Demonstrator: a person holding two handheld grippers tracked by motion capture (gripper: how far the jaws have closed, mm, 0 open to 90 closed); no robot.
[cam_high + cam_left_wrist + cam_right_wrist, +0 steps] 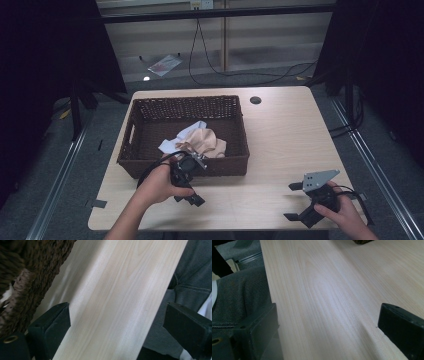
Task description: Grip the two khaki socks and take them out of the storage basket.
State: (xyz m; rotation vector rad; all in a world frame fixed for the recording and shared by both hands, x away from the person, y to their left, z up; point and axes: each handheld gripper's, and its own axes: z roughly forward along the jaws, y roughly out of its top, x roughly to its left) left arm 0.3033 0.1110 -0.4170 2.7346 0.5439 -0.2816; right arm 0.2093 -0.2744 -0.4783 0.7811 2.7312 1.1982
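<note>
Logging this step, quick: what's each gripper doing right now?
Left gripper: open, holding nothing, by the brown wicker basket.
Right gripper: open, holding nothing.

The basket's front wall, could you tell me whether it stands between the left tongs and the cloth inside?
Yes. The left tongs sit open on the table, just outside the basket, pointing away from it. Its woven front wall separates them from the beige cloth inside, so they would have to go over the rim.
</note>
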